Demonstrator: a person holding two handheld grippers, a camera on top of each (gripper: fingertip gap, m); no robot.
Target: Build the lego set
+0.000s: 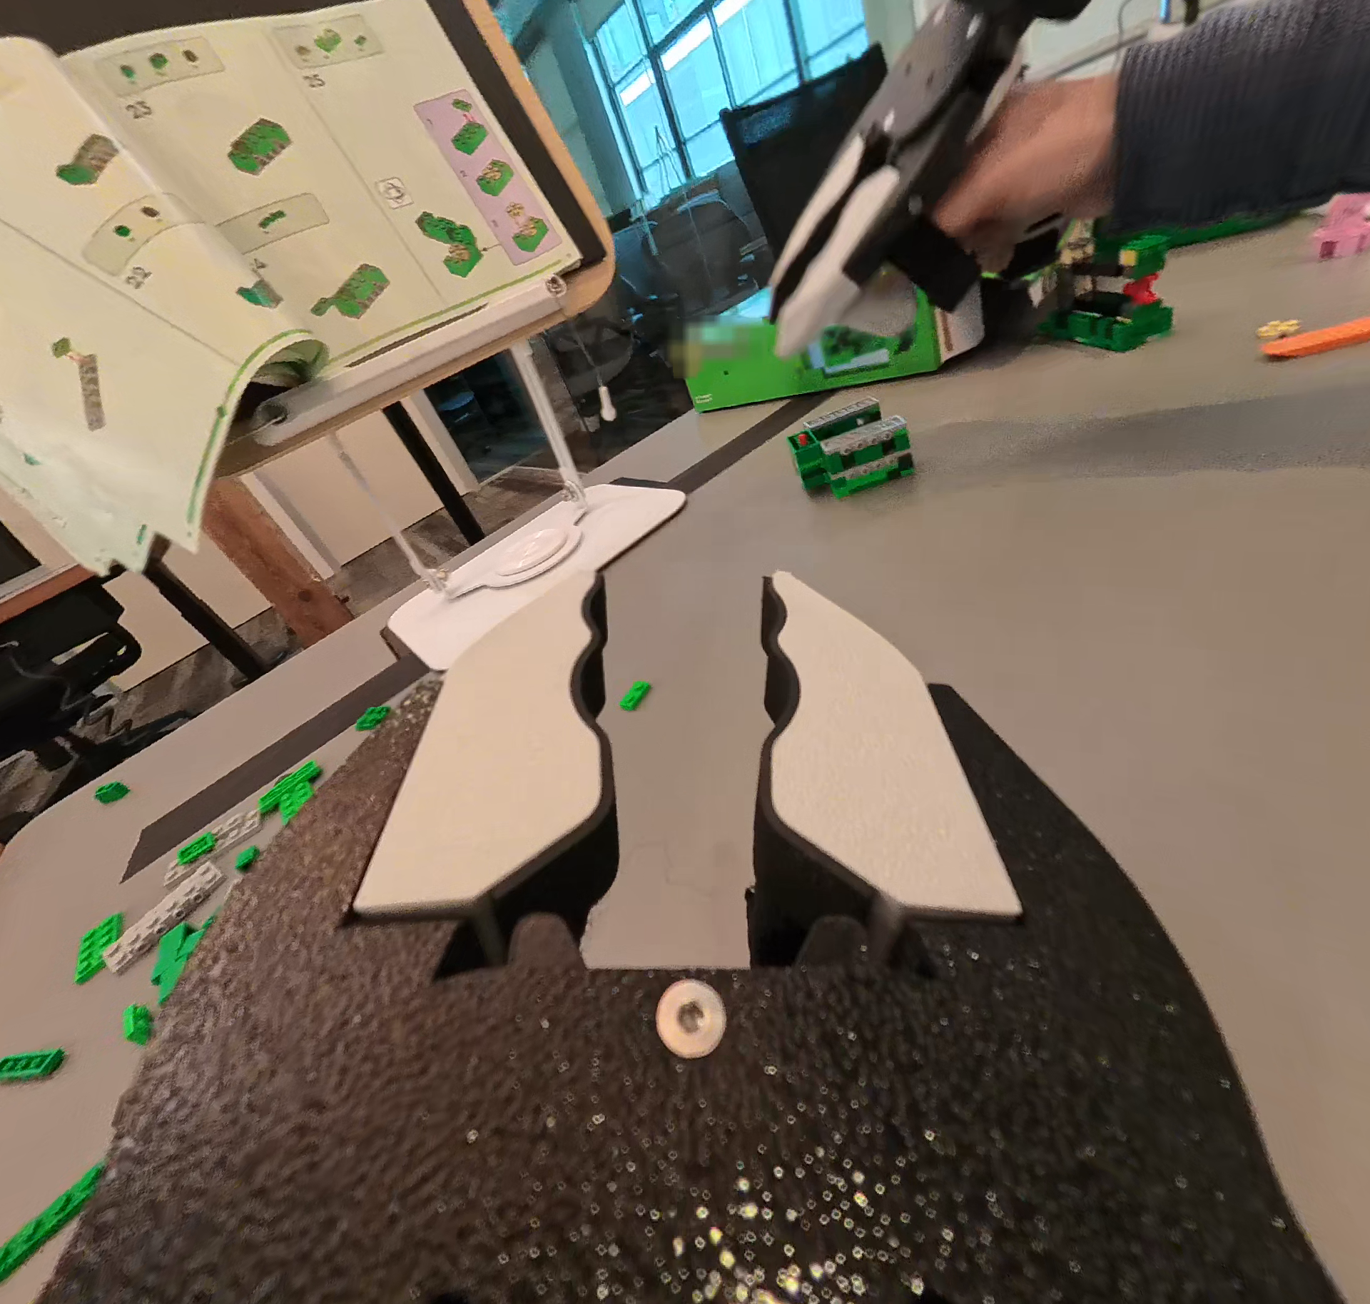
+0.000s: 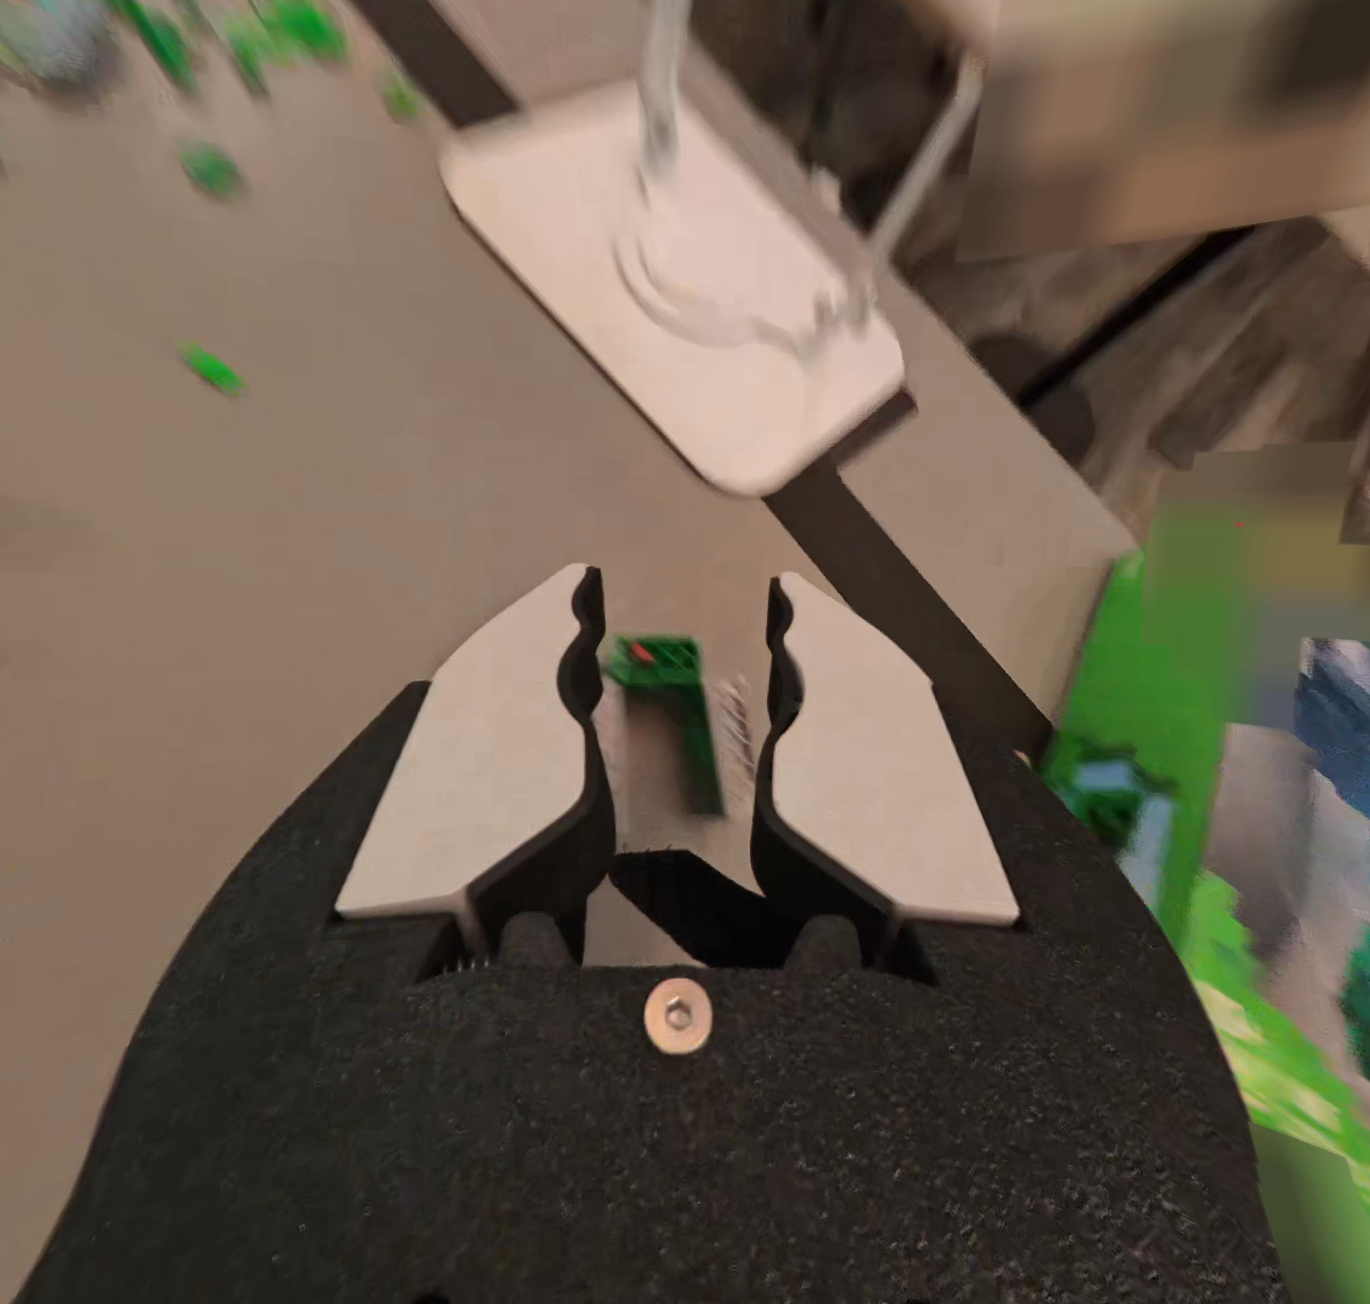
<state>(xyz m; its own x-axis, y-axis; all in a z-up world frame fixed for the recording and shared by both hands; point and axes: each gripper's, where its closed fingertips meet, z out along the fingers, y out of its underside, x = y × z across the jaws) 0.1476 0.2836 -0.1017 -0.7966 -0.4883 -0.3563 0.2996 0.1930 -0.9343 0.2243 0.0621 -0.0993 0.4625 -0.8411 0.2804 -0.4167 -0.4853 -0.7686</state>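
Left gripper [image 1: 682, 593]: jaws wide, empty, over grey surface [image 1: 1075, 601].
Right gripper [image 2: 682, 586]: jaws wide; blurred green build [image 2: 671, 705] seen between them, contact unclear.
Booklet [image 1: 259, 178]: upper left, glossy pages, on stand.
Loose bricks [image 1: 170, 920]: lower left, green and grey.

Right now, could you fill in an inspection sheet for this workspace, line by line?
Surface: grey table, crossed by a dark strip.
Job's things: small green and grey lego assembly; bigger green build; instruction booklet open on a stand with a white base.
Clutter: loose green and grey pieces at the left; green box; orange piece; pink item.
Grippers: left tongs open, empty; right tongs open, above the small assembly, view blurred.
Cables: nothing seen.
Surroundings: large windows, a person's hand on the right tongs.
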